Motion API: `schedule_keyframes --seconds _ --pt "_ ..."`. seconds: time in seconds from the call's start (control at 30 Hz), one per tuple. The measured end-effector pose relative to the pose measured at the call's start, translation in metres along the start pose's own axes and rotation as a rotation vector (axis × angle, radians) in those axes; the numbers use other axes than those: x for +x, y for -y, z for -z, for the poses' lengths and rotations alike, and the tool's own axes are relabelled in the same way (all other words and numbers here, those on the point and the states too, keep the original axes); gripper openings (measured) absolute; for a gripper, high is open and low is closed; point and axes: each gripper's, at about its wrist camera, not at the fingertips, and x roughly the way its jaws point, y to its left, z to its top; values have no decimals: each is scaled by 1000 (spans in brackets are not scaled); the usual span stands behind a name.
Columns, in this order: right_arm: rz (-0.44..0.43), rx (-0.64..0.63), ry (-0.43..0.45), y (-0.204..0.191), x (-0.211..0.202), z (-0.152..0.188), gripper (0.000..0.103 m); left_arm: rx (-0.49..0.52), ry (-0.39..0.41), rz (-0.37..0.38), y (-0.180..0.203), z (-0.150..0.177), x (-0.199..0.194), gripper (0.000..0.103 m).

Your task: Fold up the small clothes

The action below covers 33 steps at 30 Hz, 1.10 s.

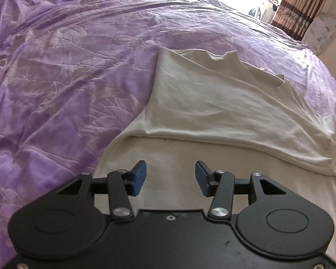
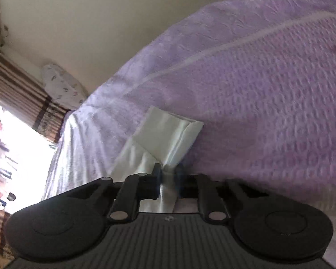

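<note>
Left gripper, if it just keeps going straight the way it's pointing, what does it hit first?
Probably the white shirt. The left gripper is open and empty, angled down over the shirt's flat lower layer, short of the folded edge. How high it hangs above the cloth is unclear.

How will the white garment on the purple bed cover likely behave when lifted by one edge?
The white garment will probably flop: it lies in soft folds and wrinkles. It seems light and thin, bunching where the right hand-held gripper pinches it. It may drag on the textured purple bed cover.

right tool (image 2: 168,174) – clamped on white garment (image 2: 165,130) | purple bedspread (image 2: 257,89) beneath
</note>
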Motion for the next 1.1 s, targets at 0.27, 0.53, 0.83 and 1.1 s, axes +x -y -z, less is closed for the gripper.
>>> schedule_keyframes --seconds 0.27,0.53,0.83,1.1 --pt "-358 -269 -5 -127 -66 40 11 -68 -4 69 -6 4 -2 50" --pt "-949 -542 -417 -286 -166 229 19 -134 28 137 -20 1 -18 50" --pt "-729 -620 -670 -252 -148 338 58 -361 47 292 -43 -19 7 50" --pt "-383 -396 -611 -149 -105 261 58 -532 -40 316 -14 -37 79 50"
